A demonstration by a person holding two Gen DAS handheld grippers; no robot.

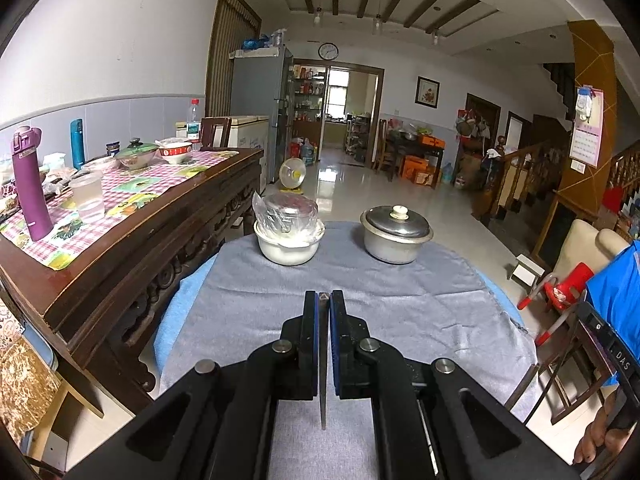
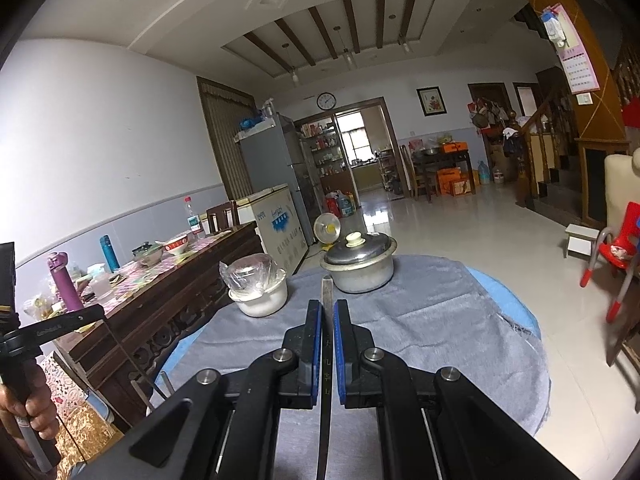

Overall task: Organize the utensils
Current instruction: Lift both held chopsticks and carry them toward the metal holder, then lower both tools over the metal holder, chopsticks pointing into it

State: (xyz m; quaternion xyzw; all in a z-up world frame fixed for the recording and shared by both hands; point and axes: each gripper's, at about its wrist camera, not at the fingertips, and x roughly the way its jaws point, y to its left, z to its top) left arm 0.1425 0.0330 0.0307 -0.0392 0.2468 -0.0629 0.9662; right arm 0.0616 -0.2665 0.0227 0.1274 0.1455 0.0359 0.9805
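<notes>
My left gripper (image 1: 324, 296) is shut on a thin dark metal utensil (image 1: 323, 360), seen edge-on between the blue pads, held above the grey cloth (image 1: 400, 312) of the round table. My right gripper (image 2: 328, 304) is shut on a flat metal utensil handle (image 2: 327, 292) that sticks out past the fingertips toward the lidded metal pot (image 2: 360, 268). A white bowl holding a plastic-wrapped steel container (image 1: 289, 232) and the lidded pot (image 1: 396, 236) stand at the table's far edge. The left gripper's handle and the hand holding it (image 2: 24, 360) show at the left of the right wrist view.
A dark wooden sideboard (image 1: 132, 248) stands left of the round table, with a purple flask (image 1: 30, 184), a plastic cup, bowls and bottles on it. A red stool (image 1: 560, 296) and a cream chair are to the right. A fan sits on the tiled floor beyond.
</notes>
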